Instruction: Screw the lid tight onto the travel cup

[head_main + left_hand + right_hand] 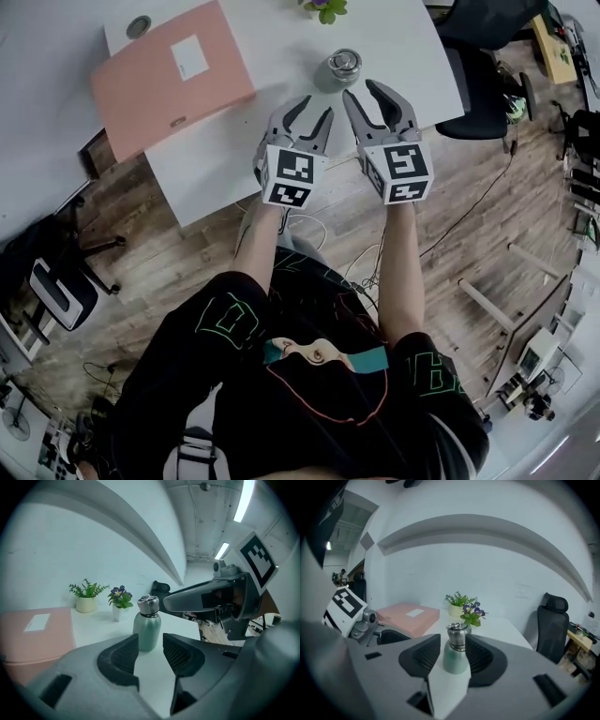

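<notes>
- Both grippers are held side by side over the near edge of the white table, close together but not touching.
- The left gripper has its jaws partly apart. Nothing is clamped, and only bare tabletop shows in the gap between its ribbed pads.
- The right gripper is partly apart too, a shade wider, and holds nothing. In its own view the cup lines up right in the gap, with neither pad pressing on it.
- The cup stands upright on the table just past both sets of tips. It's a squat pale green bottle with rounded shoulders.
- The lid sits on top, silvery metal with a small ring handle, and looks level.
- Just behind the cup is a little white pot of purple flowers, and beside that a green plant in a cream pot.
- To the left lies a pink folder with a white label, well clear of the cup.
- A black office chair stands off the table's right side. Nothing lies between the tips and the cup.
</notes>
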`<state>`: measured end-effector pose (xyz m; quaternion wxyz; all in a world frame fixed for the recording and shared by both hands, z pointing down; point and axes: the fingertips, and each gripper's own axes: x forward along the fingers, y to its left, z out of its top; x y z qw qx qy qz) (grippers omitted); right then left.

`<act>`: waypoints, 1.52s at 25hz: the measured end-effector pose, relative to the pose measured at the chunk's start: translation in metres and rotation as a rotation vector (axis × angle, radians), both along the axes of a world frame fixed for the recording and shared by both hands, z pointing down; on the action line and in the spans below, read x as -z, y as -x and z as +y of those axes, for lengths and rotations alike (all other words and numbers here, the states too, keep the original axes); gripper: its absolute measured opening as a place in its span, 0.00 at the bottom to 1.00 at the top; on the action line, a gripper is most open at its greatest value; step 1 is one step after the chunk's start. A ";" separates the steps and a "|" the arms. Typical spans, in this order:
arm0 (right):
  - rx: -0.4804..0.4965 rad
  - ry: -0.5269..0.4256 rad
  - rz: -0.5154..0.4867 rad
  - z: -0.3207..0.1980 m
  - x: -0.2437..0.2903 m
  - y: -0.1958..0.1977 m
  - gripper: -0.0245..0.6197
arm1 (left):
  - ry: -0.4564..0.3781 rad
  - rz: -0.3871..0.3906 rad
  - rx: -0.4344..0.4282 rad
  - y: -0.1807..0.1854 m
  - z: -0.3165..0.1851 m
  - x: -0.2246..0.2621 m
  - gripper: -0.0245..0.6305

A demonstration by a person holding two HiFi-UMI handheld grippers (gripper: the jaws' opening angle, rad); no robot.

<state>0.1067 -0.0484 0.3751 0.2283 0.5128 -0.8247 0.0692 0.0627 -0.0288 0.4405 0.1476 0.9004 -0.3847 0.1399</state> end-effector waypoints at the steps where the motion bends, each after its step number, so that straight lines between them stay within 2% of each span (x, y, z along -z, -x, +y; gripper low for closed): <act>1: 0.007 0.003 0.014 -0.004 -0.001 0.001 0.31 | 0.006 -0.004 -0.003 -0.002 -0.003 -0.004 0.31; 5: 0.033 0.003 0.061 -0.019 -0.004 0.006 0.37 | 0.019 -0.017 -0.013 -0.006 -0.016 -0.015 0.35; 11: 0.049 -0.005 0.098 -0.039 -0.006 0.010 0.39 | 0.011 -0.035 -0.041 -0.017 -0.036 -0.026 0.46; 19: 0.054 0.007 0.138 -0.049 -0.008 0.013 0.40 | -0.032 -0.062 -0.143 -0.041 -0.053 -0.028 0.53; 24: 0.045 0.005 0.135 -0.047 -0.010 0.010 0.40 | -0.052 -0.064 -0.180 -0.046 -0.054 -0.030 0.52; 27: 0.013 -0.003 0.096 -0.047 -0.009 0.007 0.40 | -0.069 -0.054 -0.181 -0.047 -0.055 -0.030 0.51; 33: -0.085 -0.009 -0.088 -0.043 -0.011 -0.003 0.40 | -0.085 -0.050 -0.182 -0.047 -0.055 -0.030 0.51; 38: -0.095 -0.019 -0.106 -0.045 -0.011 -0.002 0.40 | -0.101 -0.048 -0.181 -0.046 -0.056 -0.031 0.51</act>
